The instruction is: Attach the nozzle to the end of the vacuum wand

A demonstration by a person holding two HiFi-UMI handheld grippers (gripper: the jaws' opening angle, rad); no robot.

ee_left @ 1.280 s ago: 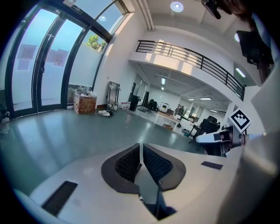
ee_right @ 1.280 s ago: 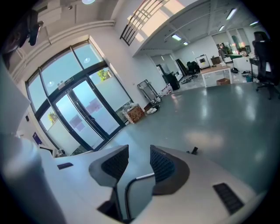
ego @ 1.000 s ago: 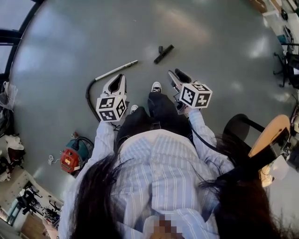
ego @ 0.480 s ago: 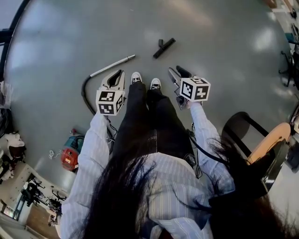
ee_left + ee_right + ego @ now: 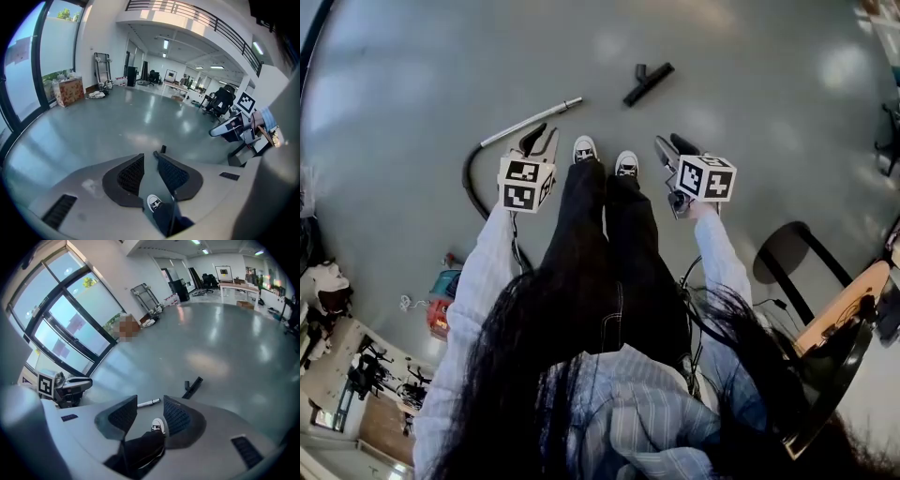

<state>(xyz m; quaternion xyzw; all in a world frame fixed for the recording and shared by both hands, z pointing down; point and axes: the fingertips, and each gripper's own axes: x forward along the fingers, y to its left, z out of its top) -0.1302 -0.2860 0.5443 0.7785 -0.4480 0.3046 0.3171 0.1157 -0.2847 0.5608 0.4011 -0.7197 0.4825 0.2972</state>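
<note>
While our left tongs (image 5: pixel 542 133) open, empty,
right tongs (image 5: pixel 672 143) stand half apart, empty; nozzle (image 5: pixel 648 83) lies apart from wand (image 5: pixel 530 120).

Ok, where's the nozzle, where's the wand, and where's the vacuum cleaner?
nozzle (image 5: pixel 649 84), head view, middle of its black bar.
wand (image 5: pixel 532 122), head view, middle of the silver tube.
vacuum cleaner (image 5: pixel 438 317), head view, red part of its body beside the sleeve.
</note>
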